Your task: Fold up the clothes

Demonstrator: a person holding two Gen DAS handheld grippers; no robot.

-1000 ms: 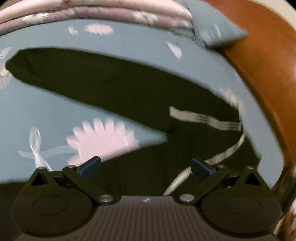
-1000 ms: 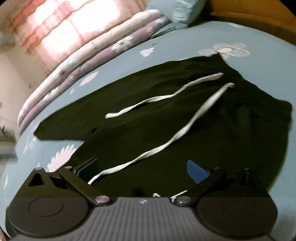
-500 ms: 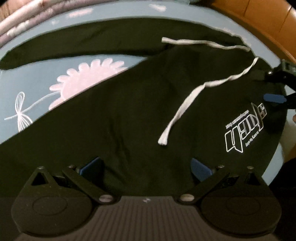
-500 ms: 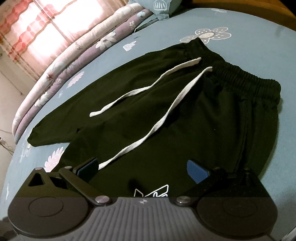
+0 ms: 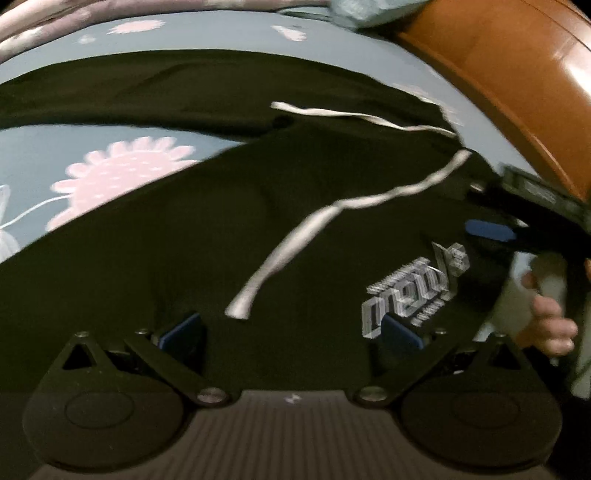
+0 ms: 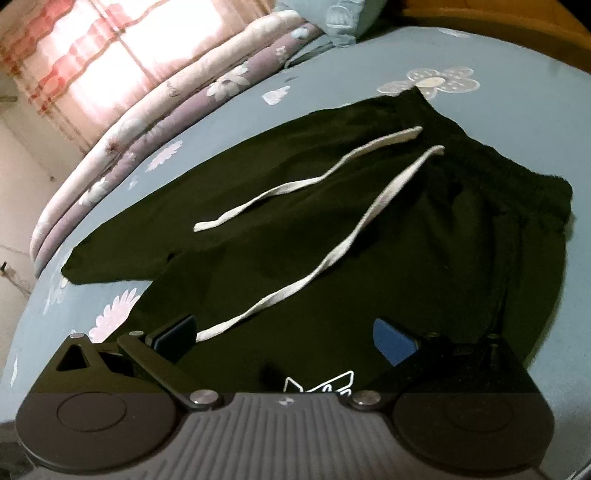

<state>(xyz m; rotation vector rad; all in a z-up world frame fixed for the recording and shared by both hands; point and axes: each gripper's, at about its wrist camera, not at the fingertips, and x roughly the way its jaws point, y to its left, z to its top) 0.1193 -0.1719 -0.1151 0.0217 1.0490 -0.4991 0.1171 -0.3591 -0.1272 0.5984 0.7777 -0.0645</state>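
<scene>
Black drawstring trousers (image 6: 388,229) lie spread flat on the blue flowered bedsheet (image 6: 517,66), with the waistband at the right. Two white cords (image 6: 332,254) trail across the front. A white logo (image 5: 413,291) is printed near the waist. My left gripper (image 5: 291,332) hovers open low over the near leg, beside the logo, holding nothing. My right gripper (image 6: 284,336) is open too, just above the cloth by the logo (image 6: 317,386). In the left wrist view, one blue pad (image 5: 487,229) of the right gripper shows at the waistband, and a hand (image 5: 550,321) grips its handle.
A folded purple and cream quilt (image 6: 166,122) lies along the far side of the bed, with a blue pillow (image 6: 332,18) beyond it. A wooden bed frame (image 5: 517,92) curves along the right. A bright curtained window (image 6: 92,55) is behind.
The left gripper has swung from the sheet and far leg onto the near leg, closing in on the logo. The right gripper's view has shifted only slightly. Both stay open.
</scene>
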